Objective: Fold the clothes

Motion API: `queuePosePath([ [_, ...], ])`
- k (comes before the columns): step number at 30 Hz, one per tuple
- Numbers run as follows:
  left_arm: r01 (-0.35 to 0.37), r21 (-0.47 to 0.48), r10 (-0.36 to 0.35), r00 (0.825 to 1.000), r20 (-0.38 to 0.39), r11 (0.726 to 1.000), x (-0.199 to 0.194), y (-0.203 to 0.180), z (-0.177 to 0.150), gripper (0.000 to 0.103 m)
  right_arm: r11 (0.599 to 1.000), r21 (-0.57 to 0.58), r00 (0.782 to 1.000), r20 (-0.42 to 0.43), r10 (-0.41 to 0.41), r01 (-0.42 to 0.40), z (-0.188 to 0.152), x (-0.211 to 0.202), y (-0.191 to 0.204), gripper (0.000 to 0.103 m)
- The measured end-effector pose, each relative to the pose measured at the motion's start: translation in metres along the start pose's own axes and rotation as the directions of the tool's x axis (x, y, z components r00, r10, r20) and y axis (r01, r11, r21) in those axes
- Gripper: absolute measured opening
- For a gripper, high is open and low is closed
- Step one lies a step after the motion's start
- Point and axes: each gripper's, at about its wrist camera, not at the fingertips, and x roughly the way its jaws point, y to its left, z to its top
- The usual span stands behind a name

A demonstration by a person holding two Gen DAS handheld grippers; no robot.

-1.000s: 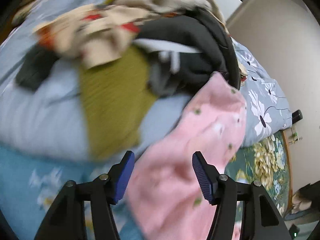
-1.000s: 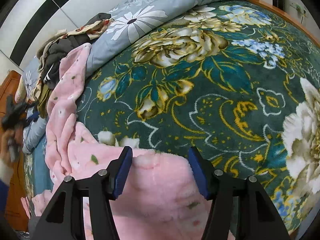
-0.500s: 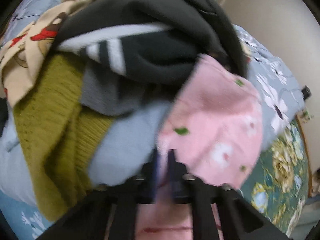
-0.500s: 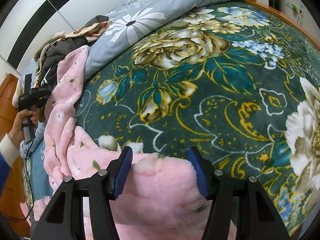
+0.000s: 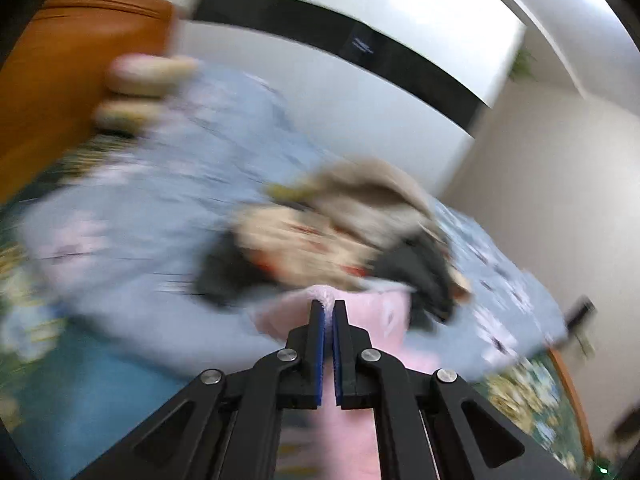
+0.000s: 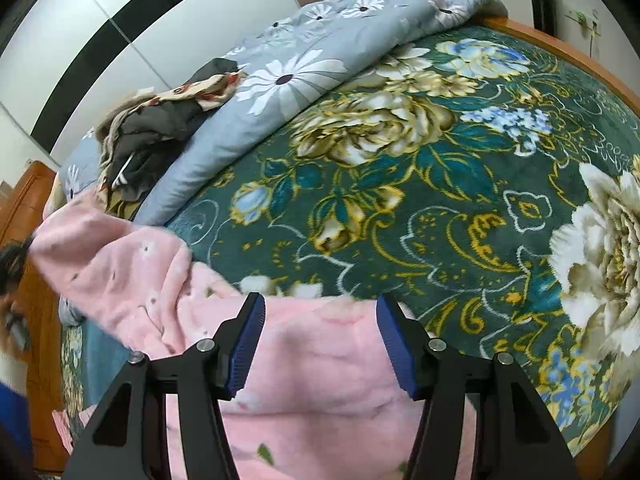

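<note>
Bed layout — right wrist view
Garment [image 6: 304, 364] at 6 o'clock; clothes pile [image 6: 156, 128] at 10 — on the quilt [image 6: 304, 52].

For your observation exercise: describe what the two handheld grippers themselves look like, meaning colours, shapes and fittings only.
Both the left gripper and the right gripper are matte black angular linkages with triangular cut-outs and round silver pivot bolts. Their fingers carry ribbed dark blue pads. No cables or markings show on them.

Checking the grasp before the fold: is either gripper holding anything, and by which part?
The left gripper is shut on the pink fleece garment's edge. The right gripper is open above it, holding nothing.
</note>
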Motion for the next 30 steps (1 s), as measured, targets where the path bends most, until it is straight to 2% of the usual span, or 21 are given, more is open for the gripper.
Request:
queuePosePath([
  [3, -0.156, -0.127, 0.155, 0.988, -0.015, 0.98, -0.045, 0.092, -0.029, 0.004, 1.0, -0.005, 1.0, -0.014, 0.003, -0.003, -0.006, 0.002, 0.007, 0.059],
  [4, -0.229, -0.183, 0.221, 0.973, -0.063, 0.956, -0.053, 0.128, -0.049, 0.004, 1.0, -0.006, 1.0, -0.019, 0.003, -0.003, -0.007, 0.003, 0.008, 0.059],
  [6, -0.298, -0.279, 0.269, 0.953, -0.14, 0.913, -0.054, 0.171, -0.085, 0.004, 1.0, -0.007, 1.0, -0.028, 0.0, -0.001, -0.009, 0.005, 0.011, 0.059],
  [8, -0.368, -0.367, 0.305, 0.927, -0.219, 0.854, -0.056, 0.213, -0.122, 0.004, 1.0, -0.002, 0.999, -0.036, -0.001, 0.001, -0.008, 0.006, 0.01, 0.059],
  [10, -0.403, -0.454, 0.304, 0.912, -0.276, 0.795, -0.056, 0.241, -0.16, 0.004, 1.0, 0.016, 0.999, -0.04, -0.002, 0.002, -0.001, 0.005, 0.003, 0.059],
  [14, -0.422, -0.485, 0.295, 0.901, -0.318, 0.766, -0.05, 0.251, -0.192, 0.004, 0.999, 0.05, 0.999, -0.049, -0.002, 0.005, 0.014, 0.003, -0.011, 0.059],
  [16, -0.429, -0.482, 0.292, 0.896, -0.335, 0.764, -0.044, 0.252, -0.194, 0.004, 0.998, 0.067, 0.999, -0.053, -0.003, 0.006, 0.022, 0.002, -0.017, 0.059],
  [19, -0.441, -0.463, 0.298, 0.888, -0.35, 0.769, -0.037, 0.25, -0.19, 0.004, 0.99, 0.137, 0.991, -0.132, 0.012, 0.007, 0.032, 0.023, -0.04, 0.059],
  [23, -0.455, -0.44, 0.307, 0.878, -0.367, 0.774, -0.028, 0.248, -0.188, 0.004, 0.975, 0.221, 0.975, -0.219, 0.047, 0.003, 0.027, 0.047, -0.061, 0.059],
  [26, -0.46, -0.44, 0.308, 0.874, -0.375, 0.771, -0.031, 0.249, -0.191, 0.005, 0.976, 0.207, 0.967, -0.229, 0.11, -0.062, 0.013, 0.044, -0.053, 0.055],
  [30, -0.47, -0.44, 0.318, 0.87, -0.376, 0.765, -0.034, 0.247, -0.194, 0.006, 0.975, 0.101, 0.95, -0.225, 0.218, -0.2, -0.011, 0.02, -0.024, 0.053],
])
